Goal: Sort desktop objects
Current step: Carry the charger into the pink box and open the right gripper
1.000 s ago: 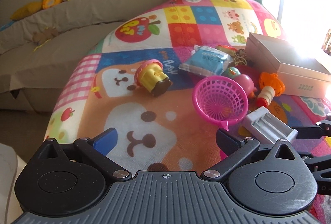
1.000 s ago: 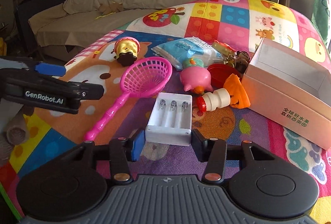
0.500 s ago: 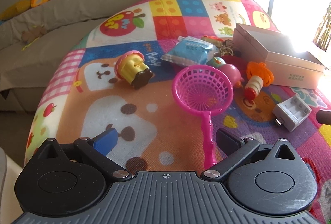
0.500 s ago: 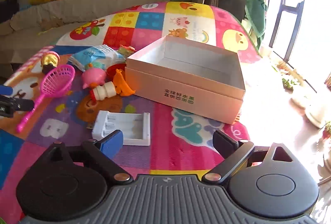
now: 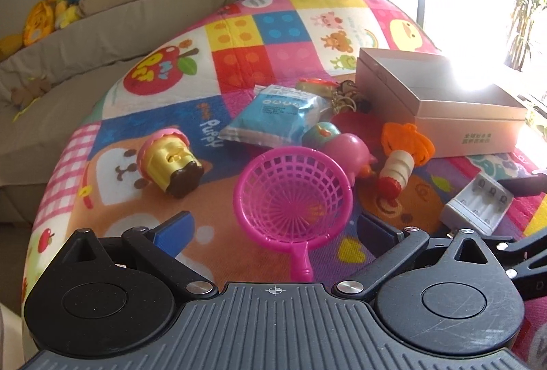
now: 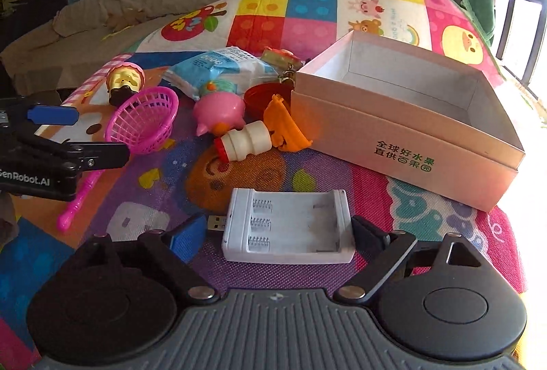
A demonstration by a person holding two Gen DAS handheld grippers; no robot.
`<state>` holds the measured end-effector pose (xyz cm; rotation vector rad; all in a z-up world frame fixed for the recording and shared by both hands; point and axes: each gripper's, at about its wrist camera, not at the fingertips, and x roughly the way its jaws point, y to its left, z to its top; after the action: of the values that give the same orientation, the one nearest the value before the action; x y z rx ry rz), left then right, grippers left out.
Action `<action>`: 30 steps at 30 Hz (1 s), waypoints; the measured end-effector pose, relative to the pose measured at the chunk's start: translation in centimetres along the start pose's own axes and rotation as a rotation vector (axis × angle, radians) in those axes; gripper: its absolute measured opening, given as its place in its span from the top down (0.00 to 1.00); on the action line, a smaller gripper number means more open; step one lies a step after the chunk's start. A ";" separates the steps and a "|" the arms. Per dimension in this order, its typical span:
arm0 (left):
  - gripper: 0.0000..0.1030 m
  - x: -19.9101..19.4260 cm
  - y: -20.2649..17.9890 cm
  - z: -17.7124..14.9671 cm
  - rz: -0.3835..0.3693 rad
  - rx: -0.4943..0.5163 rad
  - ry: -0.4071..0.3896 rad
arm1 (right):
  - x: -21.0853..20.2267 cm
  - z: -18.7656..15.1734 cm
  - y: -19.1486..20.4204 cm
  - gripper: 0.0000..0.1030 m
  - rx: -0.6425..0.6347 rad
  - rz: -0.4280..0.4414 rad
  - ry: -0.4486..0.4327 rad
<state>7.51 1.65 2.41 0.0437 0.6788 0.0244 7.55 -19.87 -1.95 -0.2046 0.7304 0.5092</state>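
Observation:
On the patchwork mat, a white battery charger [image 6: 287,229] lies flat between the fingers of my right gripper [image 6: 278,233]. Its jaws are closing, and a gap still shows at the blue pad beside the charger's USB plug. My left gripper [image 5: 275,229] is open around the hoop of a pink toy net [image 5: 292,199], whose handle runs back under it. The right wrist view shows that net [image 6: 143,120] at the left. An empty pale cardboard box [image 6: 410,137] stands just beyond the charger.
Between net and box lie a pink pig toy [image 6: 218,110], a white bottle toy with an orange top [image 6: 246,141], a blue packet [image 6: 218,69], a red lid and keys. A cupcake toy [image 5: 167,161] lies left. Behind is a sofa with plush toys.
My right gripper let go of the charger, opened wide and swung toward the box, then came back around the charger. My left gripper moved up to the net, which now lies between its fingers.

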 end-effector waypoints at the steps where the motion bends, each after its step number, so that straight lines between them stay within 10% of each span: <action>1: 0.00 0.6 -0.1 0.2 0.001 -0.005 0.007 | -0.6 -0.1 -0.1 0.12 -0.004 -0.004 -0.006; 11: 0.15 0.5 -1.8 0.9 0.032 0.067 -0.022 | -7.6 -1.1 -3.4 0.12 0.006 -0.049 -0.076; 18: 0.15 -5.2 -5.6 8.7 -0.197 0.112 -0.218 | -12.5 0.2 -6.4 0.12 0.034 -0.125 -0.230; 25: 0.04 0.3 -12.6 18.9 -0.316 0.137 -0.276 | -12.2 0.4 -8.1 0.12 0.077 -0.143 -0.262; 30: 0.03 3.8 -13.3 19.3 -0.308 0.115 -0.203 | -11.2 -0.4 -9.2 0.12 0.115 -0.174 -0.228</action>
<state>22.71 -12.09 14.39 0.0511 0.4774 -0.3122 4.97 -32.08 5.45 -0.0992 0.5119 0.3171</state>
